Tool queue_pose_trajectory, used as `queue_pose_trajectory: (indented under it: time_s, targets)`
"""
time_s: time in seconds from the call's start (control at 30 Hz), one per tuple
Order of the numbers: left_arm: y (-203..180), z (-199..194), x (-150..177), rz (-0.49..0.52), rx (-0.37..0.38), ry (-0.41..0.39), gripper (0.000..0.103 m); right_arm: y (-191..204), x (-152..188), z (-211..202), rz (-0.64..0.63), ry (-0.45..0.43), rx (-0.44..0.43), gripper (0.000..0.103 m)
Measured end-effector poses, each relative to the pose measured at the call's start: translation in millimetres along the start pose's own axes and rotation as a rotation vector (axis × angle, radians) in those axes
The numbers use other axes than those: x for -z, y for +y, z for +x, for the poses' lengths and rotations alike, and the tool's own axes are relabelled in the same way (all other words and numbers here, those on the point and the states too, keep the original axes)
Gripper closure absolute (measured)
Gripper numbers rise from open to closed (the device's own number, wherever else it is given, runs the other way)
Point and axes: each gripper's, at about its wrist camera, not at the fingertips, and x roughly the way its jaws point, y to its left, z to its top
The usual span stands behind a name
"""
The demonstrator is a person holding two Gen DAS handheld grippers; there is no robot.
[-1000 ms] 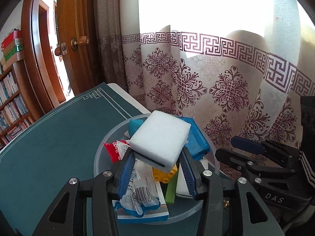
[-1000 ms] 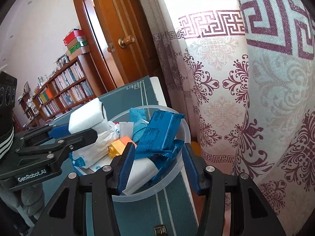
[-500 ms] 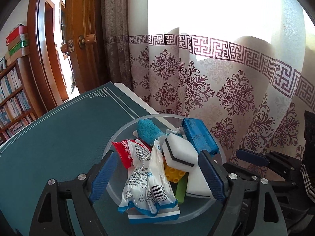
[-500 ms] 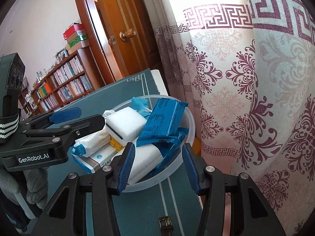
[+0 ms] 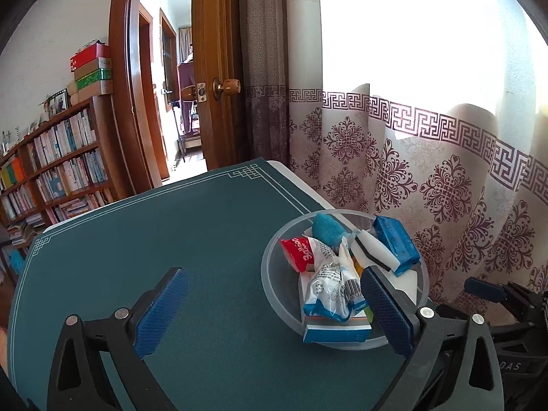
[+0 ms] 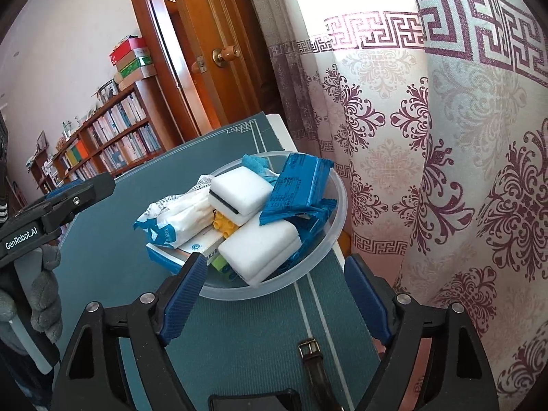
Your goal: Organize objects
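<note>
Both tongs gape empty: left [image 5: 274, 311] has just let the sponge [image 6: 241, 195] drop into the bowl [image 6: 337, 212] and backed off, right [image 6: 274, 298] waits beside it, so this item looks stowed.

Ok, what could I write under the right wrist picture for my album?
Open right tool in front of a clear bowl piled with sponges, packets and a box on the green mat.

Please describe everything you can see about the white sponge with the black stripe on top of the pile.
The white sponge is a rectangular foam block with a thin black layer along one side. It lies tilted on top of the pile in the clear plastic bowl, resting on yellow toy bricks, and touching a blue packet. No gripper holds it.
</note>
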Motion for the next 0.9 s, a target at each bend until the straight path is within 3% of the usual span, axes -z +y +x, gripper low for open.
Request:
queue_pose_trajectory:
  time_s: [0.2,0.53,0.9]
  targets:
    - [2.0,-12.3,19.3,-0.018,-0.029,0.008,0.000,26.4,4.2,-11.7,-0.068,0.002,0.048,0.006]
    - [7.6,-23.3,32.8,-0.049,-0.055,0.017,0.000,39.5,7.6,-21.7,-0.123,0.001,0.081,0.004]
    - [-4.3,-27.5,36.6,-0.007,-0.076,0.015,0.000,44.0,6.6,-25.6,-0.150,-0.003,0.091,0.002]
